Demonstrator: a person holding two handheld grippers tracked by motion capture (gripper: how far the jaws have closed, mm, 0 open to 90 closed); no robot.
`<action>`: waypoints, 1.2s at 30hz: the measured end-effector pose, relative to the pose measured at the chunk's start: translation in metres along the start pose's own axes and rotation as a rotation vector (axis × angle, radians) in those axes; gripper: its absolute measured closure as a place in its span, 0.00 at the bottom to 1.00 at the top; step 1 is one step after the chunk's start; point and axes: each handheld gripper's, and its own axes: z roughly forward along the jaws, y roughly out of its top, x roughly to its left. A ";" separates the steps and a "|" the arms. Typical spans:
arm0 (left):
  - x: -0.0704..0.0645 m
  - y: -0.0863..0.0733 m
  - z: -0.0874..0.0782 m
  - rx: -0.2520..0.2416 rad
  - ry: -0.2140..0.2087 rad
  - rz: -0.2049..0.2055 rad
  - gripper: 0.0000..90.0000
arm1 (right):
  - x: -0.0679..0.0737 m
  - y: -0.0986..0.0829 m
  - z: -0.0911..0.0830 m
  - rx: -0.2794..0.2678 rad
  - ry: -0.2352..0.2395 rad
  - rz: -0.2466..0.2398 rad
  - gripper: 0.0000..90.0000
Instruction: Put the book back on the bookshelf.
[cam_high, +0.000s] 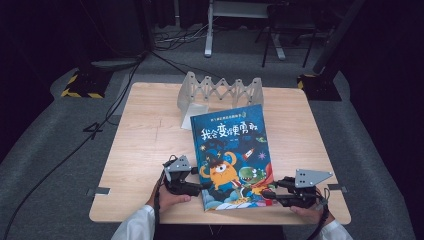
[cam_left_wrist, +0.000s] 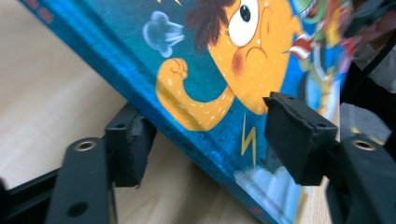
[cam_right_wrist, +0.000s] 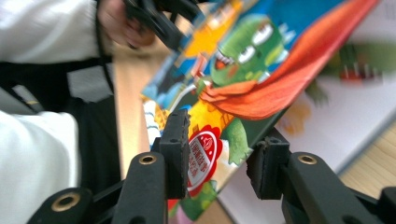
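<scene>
A picture book (cam_high: 231, 150) with a blue cover lies on the wooden worktop (cam_high: 145, 140), near the person's edge. The cover shows an orange monster (cam_high: 222, 172) and a green monster (cam_high: 252, 176).

The left gripper (cam_high: 204, 186) is at the book's lower left corner. In the left gripper view its jaws stand wide apart, one on each side of the book's spine edge (cam_left_wrist: 196, 144). One jaw is over the cover and the other is on the worktop side. They are not pressed on the book.

The right gripper (cam_high: 266, 194) is at the book's lower right corner. In the right gripper view the front cover (cam_right_wrist: 261, 88) is lifted a little off the white page (cam_right_wrist: 336, 126) under it. One jaw sits over the cover by a red sticker (cam_right_wrist: 201, 156), the other jaw sits under the cover's edge. There is a gap between the jaws, and I cannot tell if they pinch the cover.

Behind the book, at the far side of the worktop, stands a grey fold-out book rack (cam_high: 220, 92).
</scene>
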 end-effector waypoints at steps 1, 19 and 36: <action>-0.003 0.001 -0.001 0.000 0.008 0.020 0.42 | -0.002 -0.001 0.001 0.008 -0.014 0.001 0.71; -0.037 0.015 -0.009 -0.103 0.015 0.245 0.72 | -0.012 -0.016 0.021 0.071 -0.179 0.010 0.67; -0.039 0.022 -0.006 -0.097 -0.026 0.303 0.83 | -0.046 0.015 0.021 -0.031 -0.210 0.075 0.38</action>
